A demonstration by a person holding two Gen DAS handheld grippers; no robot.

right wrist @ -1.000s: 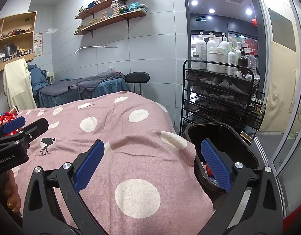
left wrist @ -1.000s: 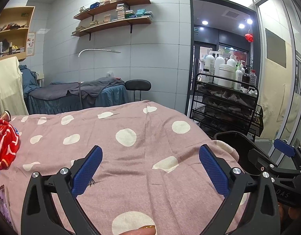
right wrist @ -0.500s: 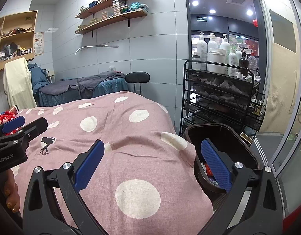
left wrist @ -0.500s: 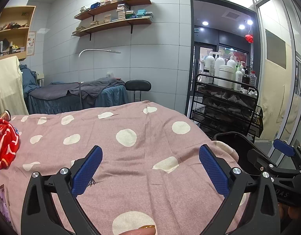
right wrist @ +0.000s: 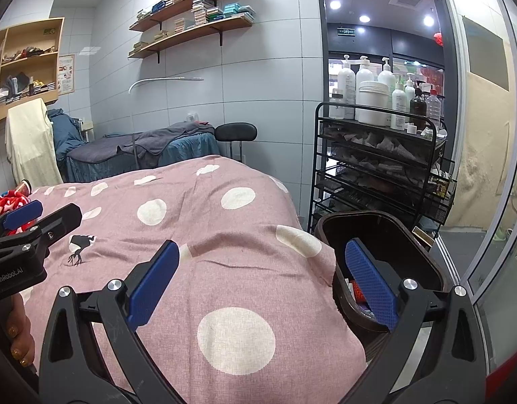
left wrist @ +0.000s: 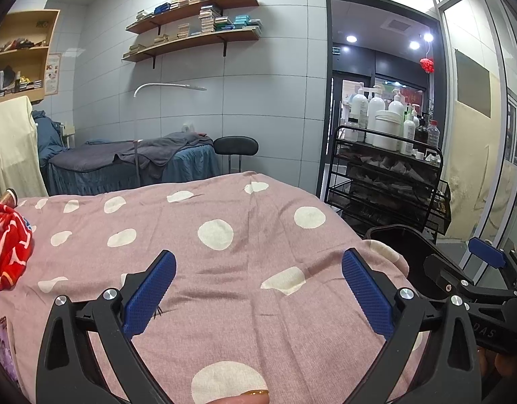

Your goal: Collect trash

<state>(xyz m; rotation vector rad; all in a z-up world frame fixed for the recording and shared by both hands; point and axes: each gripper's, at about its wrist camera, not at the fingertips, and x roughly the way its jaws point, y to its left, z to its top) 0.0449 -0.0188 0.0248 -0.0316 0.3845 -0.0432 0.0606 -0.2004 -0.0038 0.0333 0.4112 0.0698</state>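
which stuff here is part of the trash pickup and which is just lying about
Part of the job:
- dark bin beside the bed, scraps already inside
- left gripper, open, empty
- right gripper, open, empty

Just lying about:
- dotted pink bedcover
- black trolley of bottles
- wall shelves
- black stool

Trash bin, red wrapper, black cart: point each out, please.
Trash bin (right wrist: 398, 225): right wrist view, far inner wall.
Red wrapper (left wrist: 7, 245): left wrist view, middle of the crumpled bundle.
Black cart (right wrist: 376, 175): right wrist view, middle shelf front.
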